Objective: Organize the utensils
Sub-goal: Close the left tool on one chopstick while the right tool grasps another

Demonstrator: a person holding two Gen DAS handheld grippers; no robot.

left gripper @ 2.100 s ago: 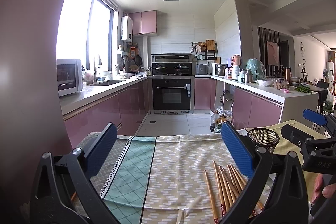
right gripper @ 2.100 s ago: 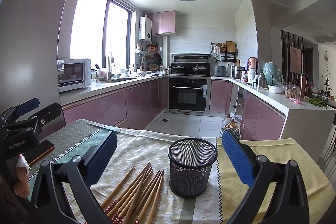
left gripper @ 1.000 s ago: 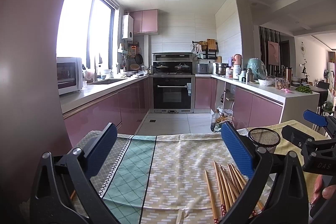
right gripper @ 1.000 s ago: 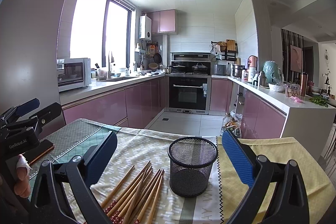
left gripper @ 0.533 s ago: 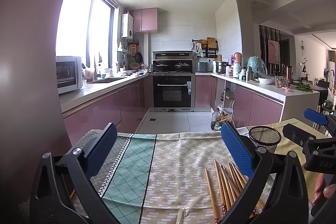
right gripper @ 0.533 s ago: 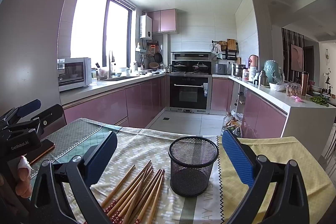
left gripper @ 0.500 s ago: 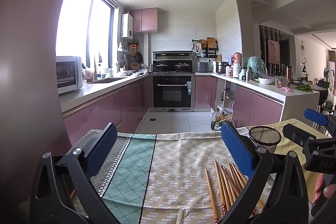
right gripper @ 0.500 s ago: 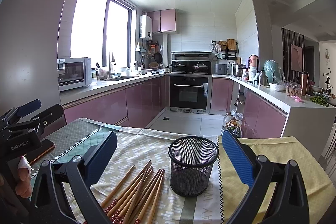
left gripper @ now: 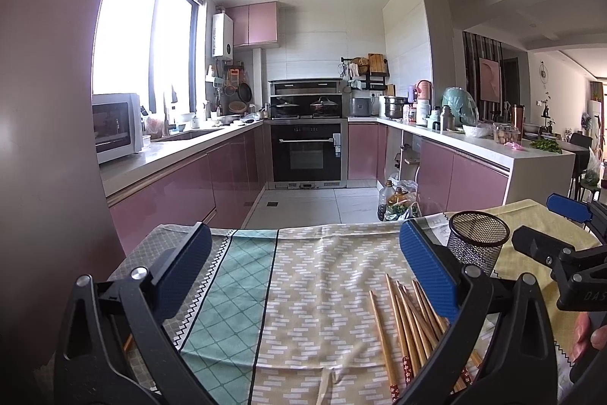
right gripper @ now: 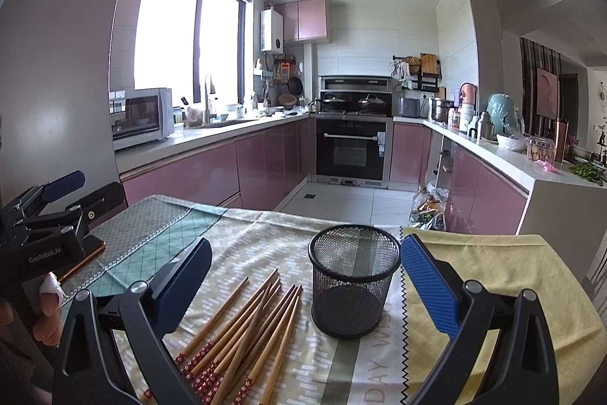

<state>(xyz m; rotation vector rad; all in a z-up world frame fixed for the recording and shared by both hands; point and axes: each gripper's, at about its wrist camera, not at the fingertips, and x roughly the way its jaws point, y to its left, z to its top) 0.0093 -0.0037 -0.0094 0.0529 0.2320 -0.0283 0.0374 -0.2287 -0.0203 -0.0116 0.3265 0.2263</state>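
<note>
Several wooden chopsticks (right gripper: pixel 246 325) with red patterned ends lie fanned on the patterned tablecloth (right gripper: pixel 242 245). Just right of them stands an empty black mesh holder (right gripper: pixel 354 281), upright. My right gripper (right gripper: pixel 303 276) hovers open above and behind both, with nothing between its blue pads. In the left wrist view the chopsticks (left gripper: pixel 408 321) lie low at the right, partly behind the right finger, and the mesh holder (left gripper: pixel 476 240) stands beyond them. My left gripper (left gripper: pixel 303 262) is open over bare cloth, left of the chopsticks. Each gripper shows at the edge of the other's view.
The table's far edge (left gripper: pixel 311 228) drops to the kitchen floor. A yellow cloth (right gripper: pixel 493 276) covers the table's right part. A phone-like flat object (right gripper: pixel 81 259) lies near the left edge. Pink cabinets, an oven and counters stand far behind. A hand (right gripper: pixel 45 310) holds the left gripper.
Both views have drifted very slightly; the grippers stay open and the chopsticks and holder have not moved.
</note>
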